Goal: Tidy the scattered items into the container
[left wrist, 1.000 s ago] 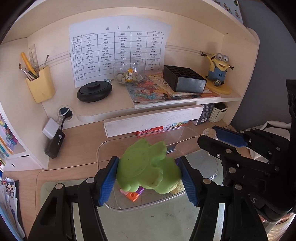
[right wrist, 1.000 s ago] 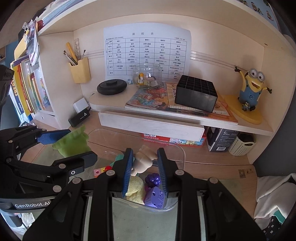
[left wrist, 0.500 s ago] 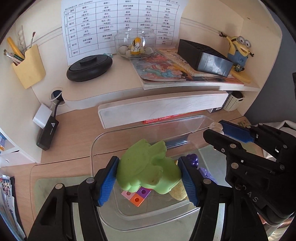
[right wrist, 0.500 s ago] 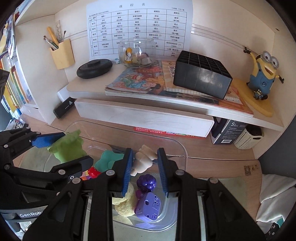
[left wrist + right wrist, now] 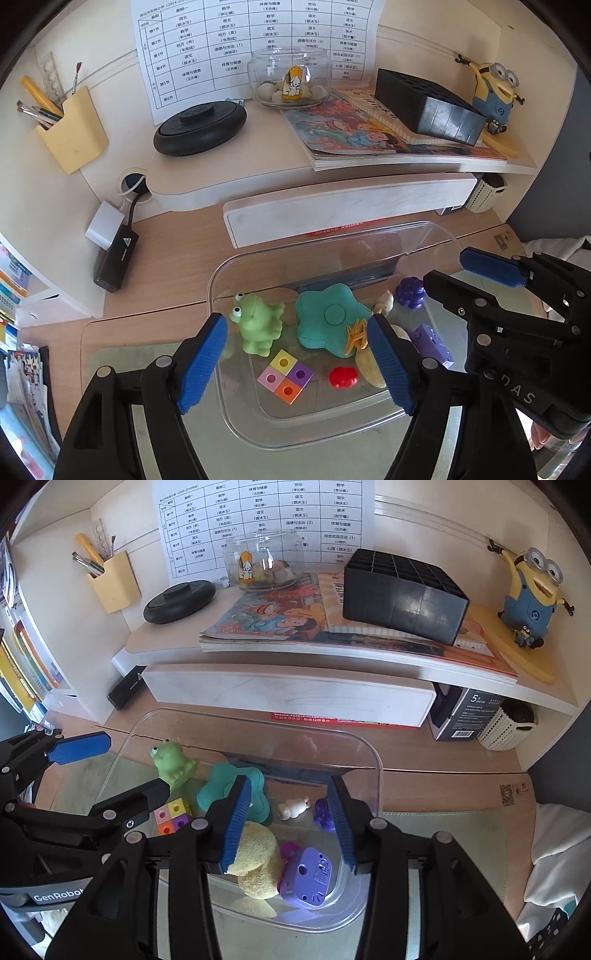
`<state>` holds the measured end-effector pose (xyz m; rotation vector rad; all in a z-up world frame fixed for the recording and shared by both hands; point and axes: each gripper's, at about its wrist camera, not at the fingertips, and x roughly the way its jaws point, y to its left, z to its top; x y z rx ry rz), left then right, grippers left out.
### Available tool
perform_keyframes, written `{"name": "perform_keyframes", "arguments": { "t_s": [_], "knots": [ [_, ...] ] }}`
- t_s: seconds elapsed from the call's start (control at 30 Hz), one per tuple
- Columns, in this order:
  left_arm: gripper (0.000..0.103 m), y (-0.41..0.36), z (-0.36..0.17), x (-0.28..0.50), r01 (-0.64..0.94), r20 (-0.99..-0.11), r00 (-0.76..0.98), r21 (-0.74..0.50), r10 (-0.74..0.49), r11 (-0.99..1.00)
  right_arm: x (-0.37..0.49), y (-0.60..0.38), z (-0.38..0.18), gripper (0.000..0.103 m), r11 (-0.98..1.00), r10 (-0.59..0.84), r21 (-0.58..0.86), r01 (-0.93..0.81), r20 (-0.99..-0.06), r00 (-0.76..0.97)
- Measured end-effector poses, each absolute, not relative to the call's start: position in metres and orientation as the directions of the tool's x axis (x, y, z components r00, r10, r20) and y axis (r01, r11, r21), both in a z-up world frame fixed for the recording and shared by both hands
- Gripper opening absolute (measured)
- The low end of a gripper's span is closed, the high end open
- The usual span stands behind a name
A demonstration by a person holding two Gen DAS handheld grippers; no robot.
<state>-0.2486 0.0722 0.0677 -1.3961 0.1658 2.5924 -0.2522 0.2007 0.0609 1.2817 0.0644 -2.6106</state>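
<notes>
A clear plastic container point(image 5: 229, 280) point(image 5: 373, 760) stands on the desk. In it lie a green frog toy point(image 5: 256, 326) point(image 5: 173, 762), a teal star cushion point(image 5: 332, 319) point(image 5: 218, 790), a small white figure point(image 5: 293, 806), a four-colour block point(image 5: 286, 376), a red piece point(image 5: 343, 376), purple grapes point(image 5: 410, 291), a purple block point(image 5: 306, 877) and a yellow sponge point(image 5: 258, 860). My left gripper point(image 5: 299, 363) is open and empty above the container. My right gripper point(image 5: 290, 821) is open and empty above it too.
A white shelf riser point(image 5: 347, 206) stands just behind the container, with books point(image 5: 295, 624), a black grid box point(image 5: 402, 594), a glass jar point(image 5: 290, 79) and a Minion figure point(image 5: 532, 590) on top. A black adapter point(image 5: 116, 258) lies left. A dark box point(image 5: 465, 712) stands right.
Both grippers have opened. The green frog dropped from the left gripper into the container, and the small white figure dropped from the right one. Both cameras tilted further down.
</notes>
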Motion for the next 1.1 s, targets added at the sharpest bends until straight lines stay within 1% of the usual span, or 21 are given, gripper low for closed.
{"name": "perform_keyframes", "arguments": {
  "t_s": [0.37, 0.47, 0.6, 0.8, 1.0, 1.1],
  "knots": [
    [0.075, 0.07, 0.078, -0.225, -0.249, -0.833, -0.534, -0.007, 0.143, -0.968, -0.227, 0.2, 0.075, 0.043, -0.966, -0.187, 0.047, 0.253, -0.803, -0.565],
    [0.075, 0.07, 0.079, -0.217, -0.252, -0.836, -0.528, -0.013, 0.148, -0.968, -0.217, 0.2, 0.079, 0.045, -0.967, -0.171, 0.022, 0.255, -0.796, -0.58],
    [0.075, 0.068, 0.077, -0.204, -0.253, -0.838, -0.524, -0.02, 0.154, -0.967, -0.203, 0.204, 0.082, 0.049, -0.967, -0.184, 0.038, 0.253, -0.79, -0.585],
    [0.075, 0.069, 0.076, -0.184, -0.271, -0.842, -0.515, -0.02, 0.162, -0.962, -0.18, 0.204, 0.083, 0.053, -0.966, -0.164, 0.006, 0.258, -0.785, -0.598],
    [0.075, 0.07, 0.072, -0.164, -0.279, -0.849, -0.51, 0.007, 0.142, -0.96, -0.16, 0.206, 0.075, 0.057, -0.964, -0.173, 0.02, 0.264, -0.801, -0.574],
    [0.075, 0.069, 0.069, -0.155, -0.276, -0.852, -0.511, 0.041, 0.111, -0.96, -0.153, 0.207, 0.069, 0.059, -0.965, -0.178, 0.032, 0.262, -0.811, -0.557]
  ]
}}
